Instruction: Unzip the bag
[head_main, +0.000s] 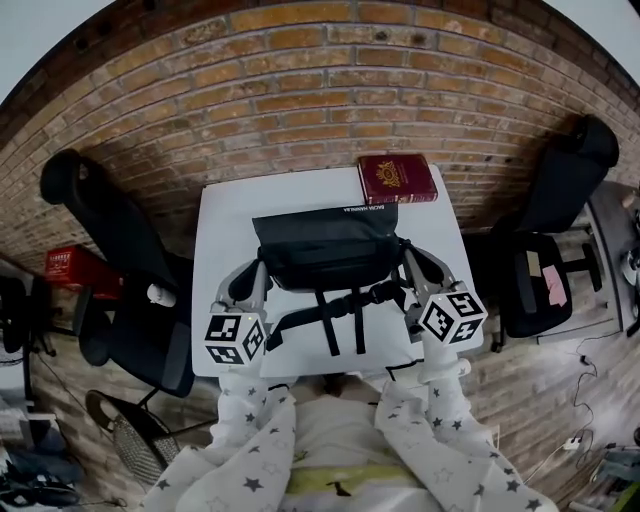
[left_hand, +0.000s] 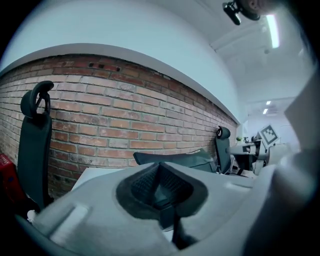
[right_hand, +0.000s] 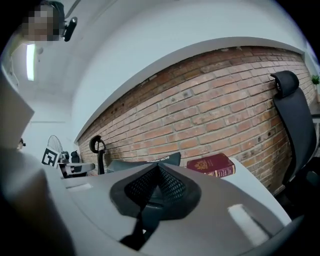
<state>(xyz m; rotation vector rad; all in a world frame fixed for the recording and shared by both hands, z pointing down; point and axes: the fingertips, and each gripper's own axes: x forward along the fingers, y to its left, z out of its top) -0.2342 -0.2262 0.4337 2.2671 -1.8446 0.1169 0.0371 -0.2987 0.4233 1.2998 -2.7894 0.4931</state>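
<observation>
A black bag lies in the middle of the white table, its straps trailing toward the front edge. My left gripper sits at the bag's left end and my right gripper at its right end; whether either touches the bag cannot be made out. In the left gripper view the pads meet with nothing between them, and the bag shows beyond. The right gripper view shows its pads closed together on nothing, the bag lying past them.
A dark red book lies on the table's far right corner, also the book in the right gripper view. Black office chairs stand to the left and right. A brick wall is behind. A red box sits at the left.
</observation>
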